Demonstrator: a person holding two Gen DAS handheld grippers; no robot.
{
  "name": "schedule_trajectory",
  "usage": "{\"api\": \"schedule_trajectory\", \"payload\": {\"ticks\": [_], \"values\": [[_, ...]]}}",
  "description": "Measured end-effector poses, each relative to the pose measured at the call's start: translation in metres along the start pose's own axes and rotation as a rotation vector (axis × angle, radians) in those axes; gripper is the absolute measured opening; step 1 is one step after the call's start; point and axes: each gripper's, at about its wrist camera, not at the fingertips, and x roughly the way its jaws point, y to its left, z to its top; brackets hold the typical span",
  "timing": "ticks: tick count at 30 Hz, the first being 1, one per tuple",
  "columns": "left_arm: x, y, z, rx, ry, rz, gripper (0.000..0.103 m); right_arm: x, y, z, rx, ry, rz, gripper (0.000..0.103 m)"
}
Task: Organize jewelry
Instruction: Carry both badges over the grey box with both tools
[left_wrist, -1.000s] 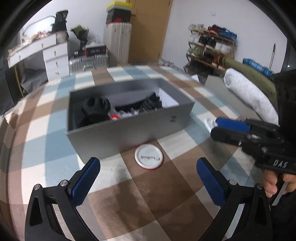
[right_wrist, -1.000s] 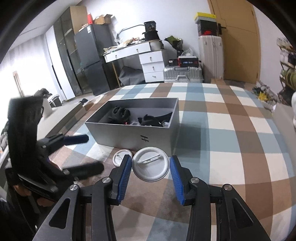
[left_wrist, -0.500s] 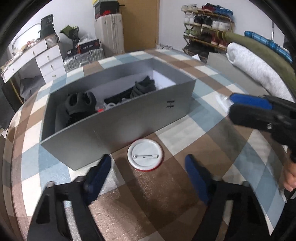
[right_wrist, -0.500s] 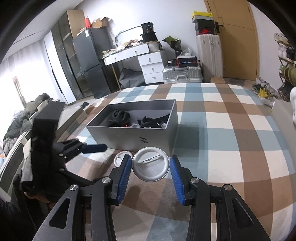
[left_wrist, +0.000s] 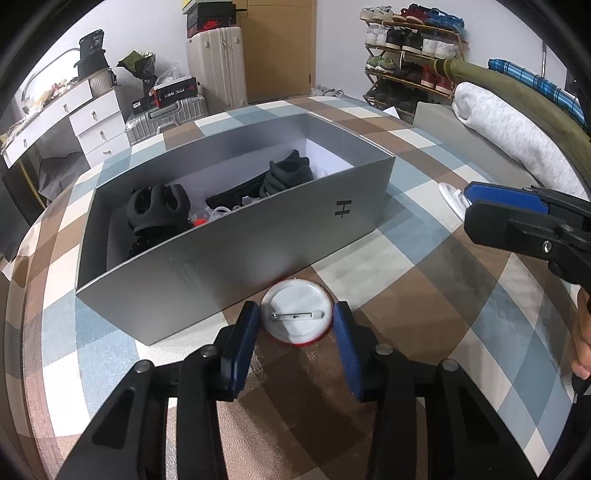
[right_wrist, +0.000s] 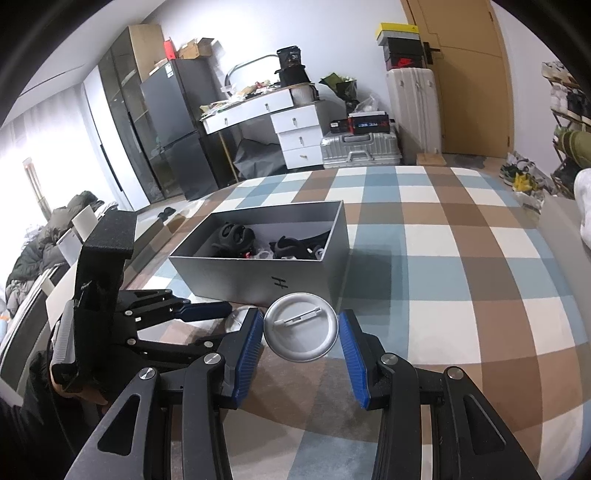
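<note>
A round red-rimmed pin badge (left_wrist: 295, 316), back side up, lies on the checked tablecloth in front of the grey box (left_wrist: 258, 254). My left gripper (left_wrist: 295, 328) has closed around it, one pad on each side of its rim. My right gripper (right_wrist: 301, 334) is shut on a second badge (right_wrist: 301, 326), silver back up, held just in front of the box (right_wrist: 258, 277). The left gripper also shows in the right wrist view (right_wrist: 207, 325), with the first badge (right_wrist: 236, 318) between its fingers. The box holds black hair accessories (left_wrist: 157, 206) and small items.
The checked tablecloth (right_wrist: 443, 295) stretches wide to the right of the box. Grey and green rolled bedding (left_wrist: 509, 125) lies past the table's right edge. A white desk, suitcases and a shoe rack stand far behind.
My left gripper moved forward to the red-rimmed badge and its fingers closed from wide open to the badge's rim. My right gripper kept holding its badge, almost still.
</note>
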Motion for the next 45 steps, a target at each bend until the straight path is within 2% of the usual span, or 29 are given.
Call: {"api": "schedule_trajectory", "payload": {"ticks": [14, 26, 31, 45], "values": [[-0.014, 0.002, -0.003, -0.023, -0.071, -0.051, 0.035, 0.001, 0.000, -0.001, -0.002, -0.003, -0.006, 0.042], [-0.029, -0.003, -0.001, 0.011, -0.160, -0.093, 0.035, 0.002, -0.003, -0.001, -0.002, -0.007, -0.009, 0.042], [-0.032, 0.001, 0.001, -0.008, -0.184, -0.109, 0.035, 0.002, -0.005, -0.001, 0.009, -0.013, -0.007, 0.042], [-0.052, 0.013, 0.005, -0.076, -0.314, -0.136, 0.035, -0.001, -0.002, 0.001, 0.005, -0.034, 0.001, 0.042]]}}
